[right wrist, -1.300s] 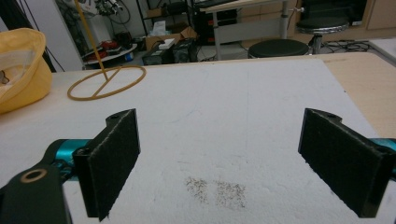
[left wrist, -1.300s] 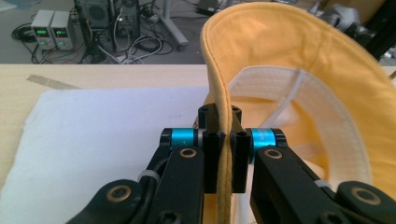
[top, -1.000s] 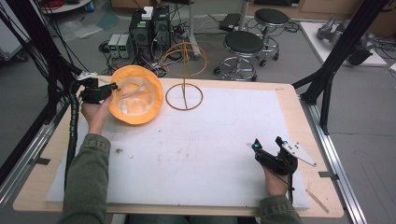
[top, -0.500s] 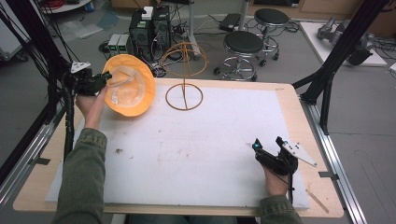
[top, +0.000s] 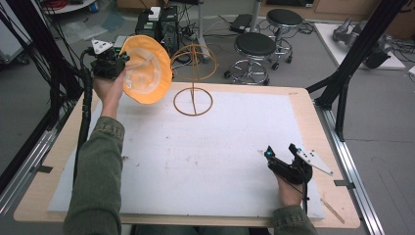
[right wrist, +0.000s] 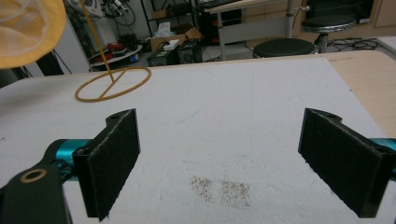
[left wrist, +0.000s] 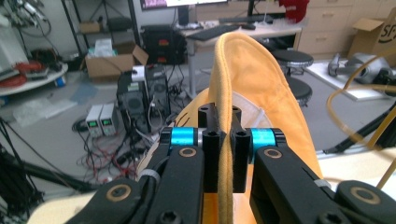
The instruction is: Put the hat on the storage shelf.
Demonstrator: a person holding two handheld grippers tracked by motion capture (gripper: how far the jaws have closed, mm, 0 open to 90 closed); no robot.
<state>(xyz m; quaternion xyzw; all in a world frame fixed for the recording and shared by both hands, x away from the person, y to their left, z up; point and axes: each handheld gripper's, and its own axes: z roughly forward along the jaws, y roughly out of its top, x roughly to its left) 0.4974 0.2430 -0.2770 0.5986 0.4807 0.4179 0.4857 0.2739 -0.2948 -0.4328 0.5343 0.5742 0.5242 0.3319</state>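
Above the far-left corner of the table, the left gripper point(top: 117, 62) holds a soft orange fabric bucket hat point(top: 146, 68) by its brim — in the left gripper view the jaws are clamped tight on the stitched brim edge point(left wrist: 223, 154), with the hat point(left wrist: 261, 93) standing on edge beyond them. The hat is in the air, tilted, its pale lining facing the person, just left of and level with the looped top of a thin yellow wire hat stand point(top: 194, 73). The stand's ring base sits on the white foam mat point(top: 205, 156).

The right gripper point(top: 283, 155) rests on the mat near the right front corner, jaws wide apart with nothing between them point(right wrist: 219, 158).

Risks, as judged from here:
- Grip is on one narrow bit of brim; the limp fabric may sag or fold, so the crown could miss the wire loop.
- The stand looks light and is unsupported — a sideways nudge from the hat or gripper could tip or slide it. The free right gripper is well apart from it.
- Brim could catch on the wire.

Containers: none on the table; the hat's crown looks empty.
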